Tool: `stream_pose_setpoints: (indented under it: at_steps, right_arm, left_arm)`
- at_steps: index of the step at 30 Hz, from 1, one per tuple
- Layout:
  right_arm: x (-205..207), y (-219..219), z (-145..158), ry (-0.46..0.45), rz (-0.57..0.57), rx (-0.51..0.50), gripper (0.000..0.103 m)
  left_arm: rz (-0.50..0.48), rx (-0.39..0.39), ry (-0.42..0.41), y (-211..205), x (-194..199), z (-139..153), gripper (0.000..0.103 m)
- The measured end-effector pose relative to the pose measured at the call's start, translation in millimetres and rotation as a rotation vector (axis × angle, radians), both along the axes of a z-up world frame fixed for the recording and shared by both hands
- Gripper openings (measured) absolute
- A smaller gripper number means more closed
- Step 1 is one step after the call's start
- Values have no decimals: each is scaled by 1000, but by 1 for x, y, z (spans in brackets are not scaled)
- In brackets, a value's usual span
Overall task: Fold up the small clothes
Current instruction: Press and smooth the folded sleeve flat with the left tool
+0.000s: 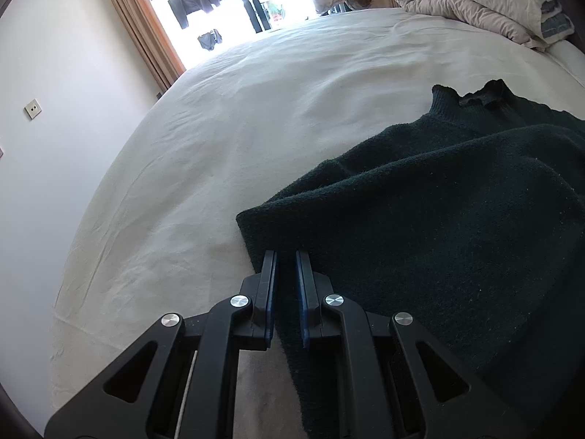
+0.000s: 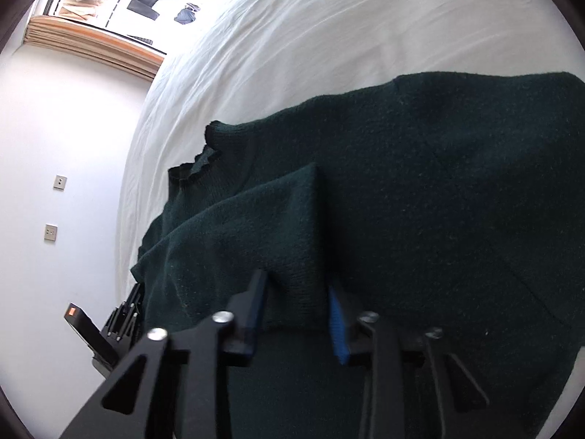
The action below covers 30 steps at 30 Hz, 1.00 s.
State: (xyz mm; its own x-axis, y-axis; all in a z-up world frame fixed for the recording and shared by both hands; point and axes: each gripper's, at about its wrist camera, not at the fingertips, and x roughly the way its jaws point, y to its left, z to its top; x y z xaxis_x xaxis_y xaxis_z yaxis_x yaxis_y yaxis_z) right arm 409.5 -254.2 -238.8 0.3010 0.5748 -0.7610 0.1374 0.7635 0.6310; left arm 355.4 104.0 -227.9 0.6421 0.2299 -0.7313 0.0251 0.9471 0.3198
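Observation:
A dark green knit sweater (image 1: 438, 219) lies on the white bed sheet (image 1: 219, 146), its ruffled collar (image 1: 482, 97) pointing away. My left gripper (image 1: 285, 256) is shut on the sweater's near-left edge, with fabric between the blue pads. In the right wrist view the sweater (image 2: 438, 183) fills the middle, collar (image 2: 197, 164) at the left. My right gripper (image 2: 296, 287) is shut on a folded flap of it that tents up toward the fingers. The left gripper's black body (image 2: 120, 318) shows at the sweater's left edge, its fingertips hidden by fabric.
A rolled beige duvet (image 1: 475, 3) lies at the bed's far right corner. A bright window (image 1: 226, 7) with tan curtains stands beyond the bed. A white wall (image 1: 55, 109) with sockets runs along the bed's left side. Open sheet (image 2: 329, 36) lies beyond the sweater.

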Motion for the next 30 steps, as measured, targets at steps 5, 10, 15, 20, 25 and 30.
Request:
stream_pose_setpoints:
  at_steps: [5,10,15,20,25,30]
  right_arm:
    - [-12,-19,11,-8,-47,82,11]
    - [-11,-21,-12,63,-31,47,10]
    - [-17,-34,1,28,-80,39,21]
    - [-23,-36,44,-128,-139,-87,28]
    - [-11,26,59,-223,85,-1,28]
    - [26,43,14,-89,90,-53,7]
  left_arm:
    - [-64,4,15,4,0,0,9]
    - [-114,33,28,3,0,-1,9]
    - [-119,39,22,3,-7,6,10]
    - [-169,56,-7,-15,-22,23,10]
    - [-211,58,60,-28,-21,11,10]
    - [-228,53,64,-21,-32,5,10]
